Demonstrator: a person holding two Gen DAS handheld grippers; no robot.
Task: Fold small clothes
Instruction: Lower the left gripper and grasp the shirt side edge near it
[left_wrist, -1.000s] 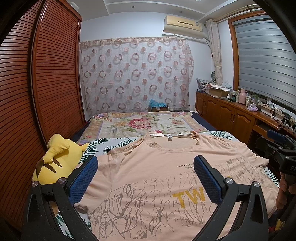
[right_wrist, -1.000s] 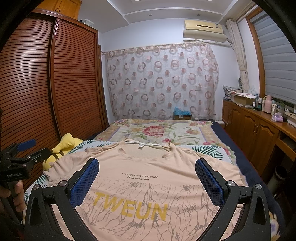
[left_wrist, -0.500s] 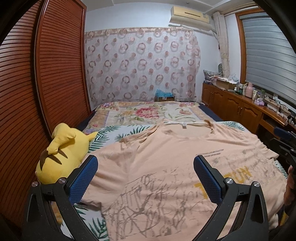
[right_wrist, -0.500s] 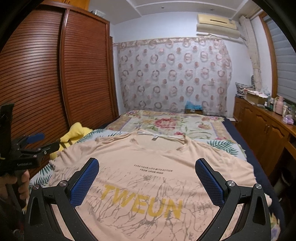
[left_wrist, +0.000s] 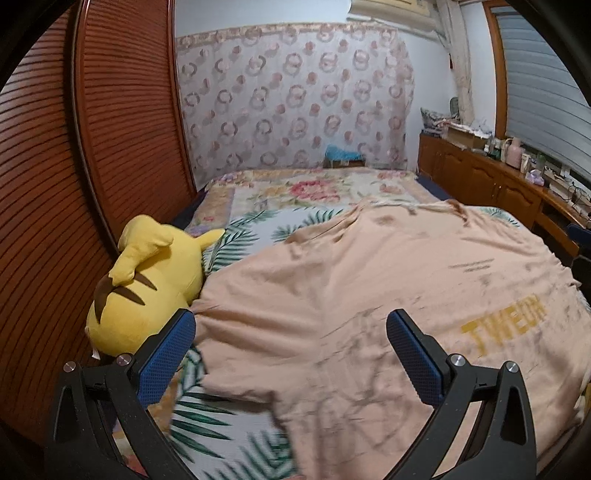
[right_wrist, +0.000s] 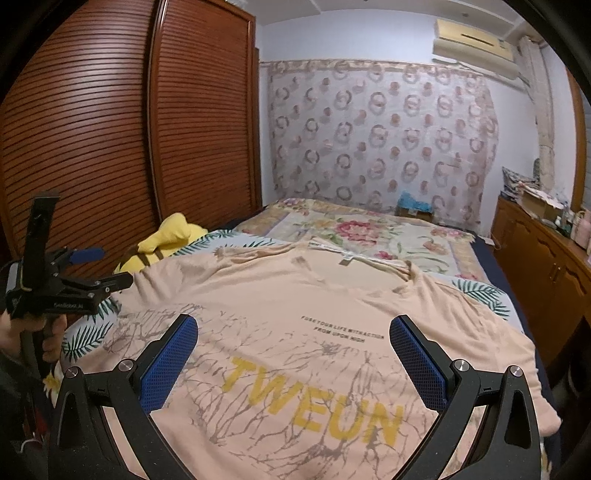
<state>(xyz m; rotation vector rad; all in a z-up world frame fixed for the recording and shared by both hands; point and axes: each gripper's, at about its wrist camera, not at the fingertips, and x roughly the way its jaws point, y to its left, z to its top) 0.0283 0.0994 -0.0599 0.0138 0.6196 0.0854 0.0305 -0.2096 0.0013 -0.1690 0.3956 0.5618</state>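
Note:
A peach T-shirt (right_wrist: 314, 325) with yellow "TWEUN" lettering lies spread flat, front up, on the bed; it also shows in the left wrist view (left_wrist: 351, 295). My left gripper (left_wrist: 291, 354) is open and empty, above the shirt's left sleeve and side edge. My right gripper (right_wrist: 293, 358) is open and empty, above the shirt's chest print. The left gripper also shows in the right wrist view (right_wrist: 99, 267), held at the bed's left side.
A yellow plush toy (left_wrist: 147, 280) lies against the shirt's left sleeve beside the wooden slatted wardrobe (left_wrist: 92, 147). The leaf-print sheet (left_wrist: 207, 424) and a floral blanket (right_wrist: 362, 229) cover the bed. A wooden cabinet (right_wrist: 546, 266) with clutter runs along the right.
Both grippers have swung left and moved lower toward the bed. The left one now faces the shirt's left sleeve and the plush toy. Both stay open.

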